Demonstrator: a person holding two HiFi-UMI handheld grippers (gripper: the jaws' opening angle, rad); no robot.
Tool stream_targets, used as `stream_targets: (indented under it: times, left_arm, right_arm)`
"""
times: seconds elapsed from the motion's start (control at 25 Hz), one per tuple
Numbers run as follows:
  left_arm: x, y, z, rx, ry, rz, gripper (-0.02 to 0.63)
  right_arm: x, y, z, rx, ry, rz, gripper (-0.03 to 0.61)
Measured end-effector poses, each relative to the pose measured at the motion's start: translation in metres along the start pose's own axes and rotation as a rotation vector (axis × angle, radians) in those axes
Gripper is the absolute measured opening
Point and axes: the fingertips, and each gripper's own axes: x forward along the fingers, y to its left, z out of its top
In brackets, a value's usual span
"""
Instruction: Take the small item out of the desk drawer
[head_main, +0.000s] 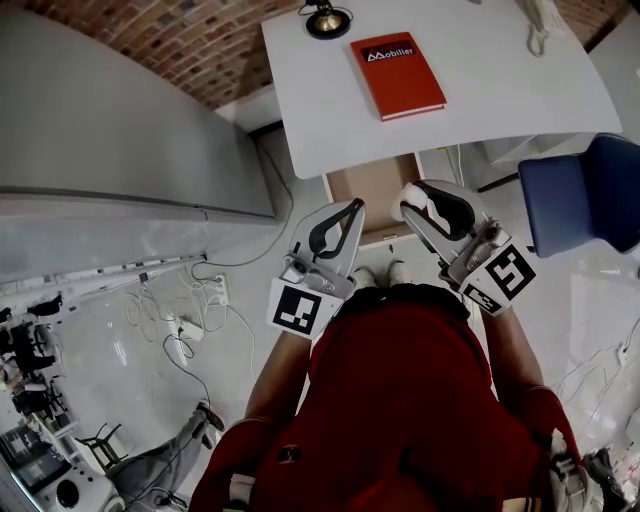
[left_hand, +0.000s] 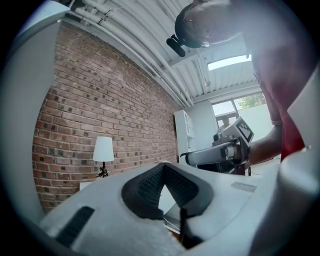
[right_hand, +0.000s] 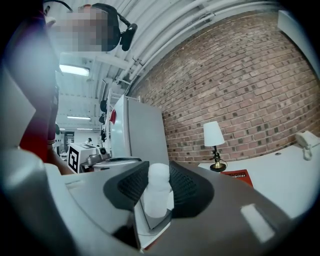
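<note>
The small item (right_hand: 158, 199) is a white, rounded piece, and my right gripper (right_hand: 159, 171) is shut on it between its black pads. In the head view this right gripper (head_main: 418, 203) hangs over the front right of the open wooden drawer (head_main: 372, 185), with the white item (head_main: 436, 211) showing in its jaws. My left gripper (head_main: 354, 208) is level with it over the drawer's front left. The left gripper (left_hand: 164, 166) has its tips together with nothing between them. The drawer's inside looks bare where it shows.
The white desk (head_main: 470, 100) carries a red book (head_main: 398, 75), a lamp base (head_main: 328, 20) and a white phone (head_main: 538, 30). A blue chair (head_main: 585, 195) stands at the right, a grey cabinet (head_main: 110, 130) at the left. Cables and a power strip (head_main: 190, 326) lie on the floor.
</note>
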Motion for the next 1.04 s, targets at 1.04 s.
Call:
stream_targets:
  times: [1.04]
  left_arm:
    - [-0.016,-0.021,0.013,0.025,-0.012,0.022,0.002]
  right_arm:
    - [-0.038,0.01,0.003,0.0,-0.018,-0.022,0.137]
